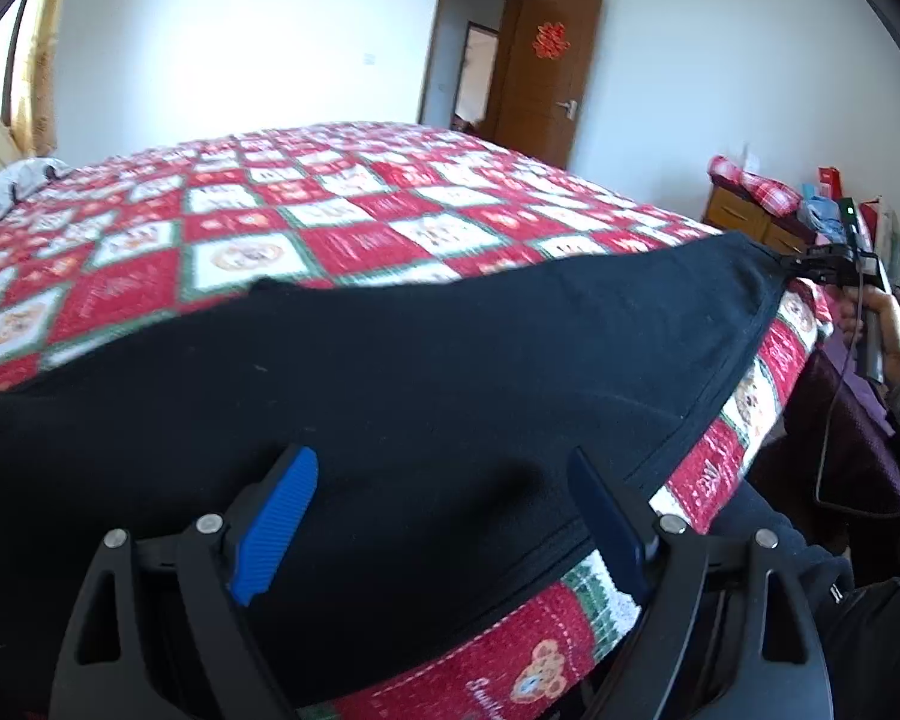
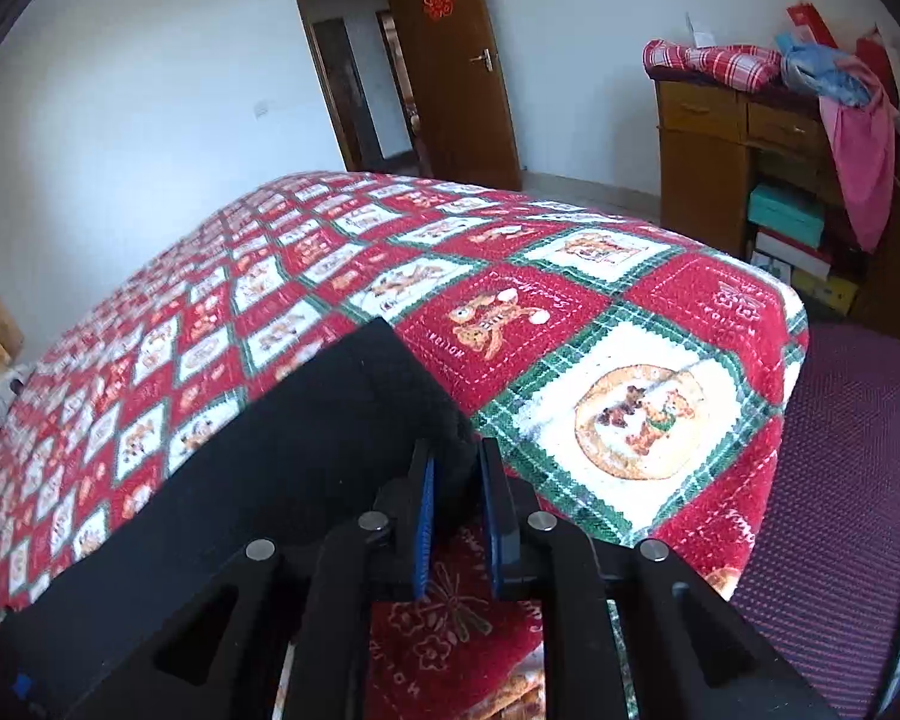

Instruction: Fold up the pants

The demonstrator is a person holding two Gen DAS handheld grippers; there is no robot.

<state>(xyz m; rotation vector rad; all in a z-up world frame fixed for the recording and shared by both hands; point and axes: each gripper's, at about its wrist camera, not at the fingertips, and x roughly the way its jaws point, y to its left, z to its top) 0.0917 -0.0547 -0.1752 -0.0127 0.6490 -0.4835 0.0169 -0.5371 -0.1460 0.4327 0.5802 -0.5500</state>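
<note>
— So, what are the left tongs (image 1: pixel 444 516) doing?

— Spread wide apart, gripping nothing. Their blue ribbed pads (image 1: pixel 276 525) hover over the near edge of the black pants (image 1: pixel 426 360), one on each side of a low hump in the cloth; whether they touch the fabric I cannot tell.

— And the right tongs (image 2: pixel 459 519)?

— Nearly together, clamped on a corner of the pants (image 2: pixel 306 420), with a bunched bit of black cloth pinched between the blue pads (image 2: pixel 425 531). From the left wrist camera they show far off at the right end of the garment (image 1: pixel 834 264), a hand (image 1: pixel 882 324) around the handle (a small green light glows on top).

— Where do the pants lie?

— Along the near edge of the bed (image 2: pixel 570 324), stretched flat between the two tools on a red, white and green checked quilt (image 1: pixel 306 228) with teddy bears.

— Any writing?

— Stitched lettering on the red squares, upside down, too small to be sure of. A red paper ornament hangs on the open brown door (image 2: pixel 450 60). A wooden cabinet (image 2: pixel 708 156) stands beyond the bed.
</note>
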